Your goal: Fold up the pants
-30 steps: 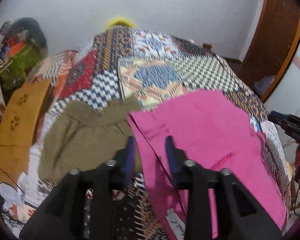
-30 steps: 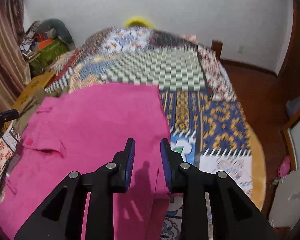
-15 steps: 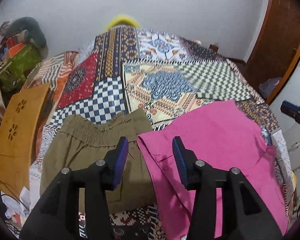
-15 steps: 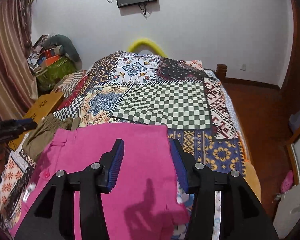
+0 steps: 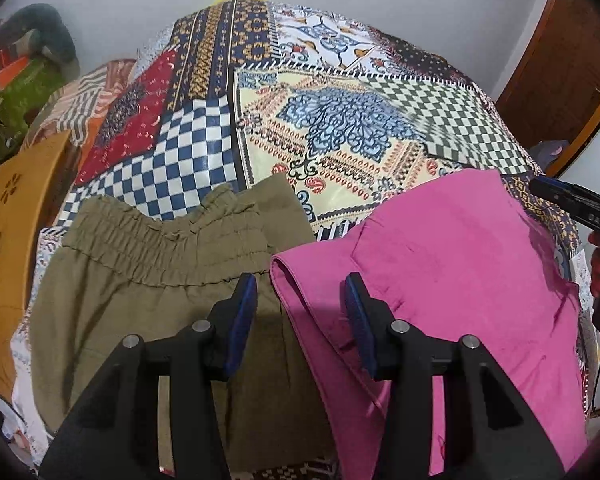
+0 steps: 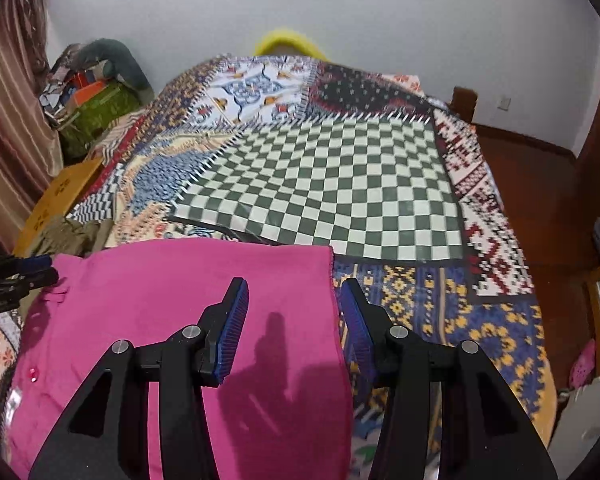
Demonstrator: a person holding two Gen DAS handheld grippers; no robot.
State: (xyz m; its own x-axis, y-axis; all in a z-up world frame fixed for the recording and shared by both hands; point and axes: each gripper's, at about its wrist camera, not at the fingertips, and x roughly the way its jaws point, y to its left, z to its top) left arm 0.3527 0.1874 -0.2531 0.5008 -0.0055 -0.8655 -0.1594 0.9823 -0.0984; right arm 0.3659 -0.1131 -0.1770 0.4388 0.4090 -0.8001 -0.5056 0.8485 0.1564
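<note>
Pink pants (image 5: 460, 260) lie folded flat on the patchwork bedspread (image 5: 340, 128). My left gripper (image 5: 300, 284) hangs open above their left folded edge, one finger over the pink cloth, the other over olive pants (image 5: 160, 280) lying alongside. Nothing is pinched between its pads. In the right wrist view the pink pants (image 6: 160, 300) fill the lower left, and my right gripper (image 6: 294, 286) stands open over their far right corner, holding nothing. Each gripper shows at the edge of the other's view: the right one (image 5: 572, 204) and the left one (image 6: 16, 276).
An orange wooden board (image 5: 8, 220) and a pile of bags and cloth (image 5: 20, 80) stand left of the bed. A wooden door (image 5: 560, 60) and red-brown floor (image 6: 540, 200) lie to the right. A yellow arch (image 6: 288, 42) sits at the bed's far end.
Both grippers' jaws have widened. The left one has drifted leftward and lower, so more of the olive pants shows. The right one has shifted toward the pink pants' far right corner.
</note>
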